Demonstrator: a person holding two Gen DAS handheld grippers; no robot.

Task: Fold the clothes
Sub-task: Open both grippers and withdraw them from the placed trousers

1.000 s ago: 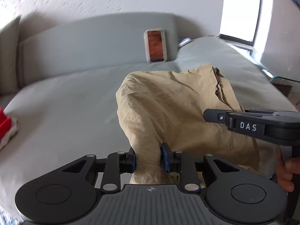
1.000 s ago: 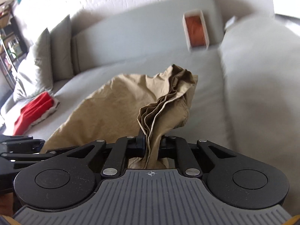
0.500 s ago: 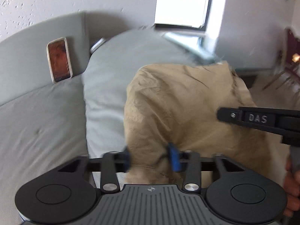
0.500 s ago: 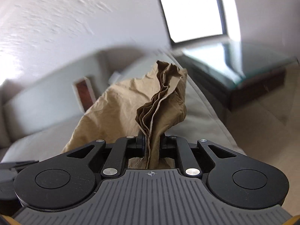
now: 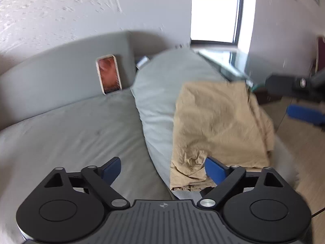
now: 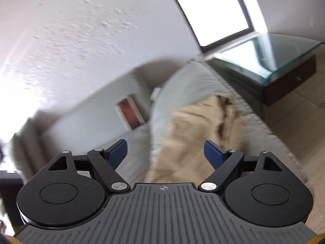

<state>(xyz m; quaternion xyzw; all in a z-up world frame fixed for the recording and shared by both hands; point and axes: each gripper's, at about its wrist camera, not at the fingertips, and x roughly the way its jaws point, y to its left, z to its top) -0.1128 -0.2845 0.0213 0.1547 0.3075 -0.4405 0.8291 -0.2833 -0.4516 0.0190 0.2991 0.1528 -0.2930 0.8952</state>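
Note:
A folded tan garment (image 5: 217, 122) lies draped over the grey sofa armrest (image 5: 162, 93). It also shows in the right wrist view (image 6: 195, 138), blurred. My left gripper (image 5: 162, 167) is open and empty, just short of the garment's near edge. My right gripper (image 6: 165, 151) is open and empty, a little above and before the garment. The right gripper also shows in the left wrist view (image 5: 298, 97), at the right, beyond the garment.
A phone-like slab (image 5: 108, 74) leans on the sofa back (image 5: 61, 69). The grey seat cushion (image 5: 71, 138) lies left of the armrest. A glass side table (image 6: 274, 61) stands beyond the armrest, under a window. Wooden floor (image 6: 300, 126) is to the right.
Both grippers swung right from over the seat to the armrest with the tan garment, then opened and let it go. It now rests on the armrest.

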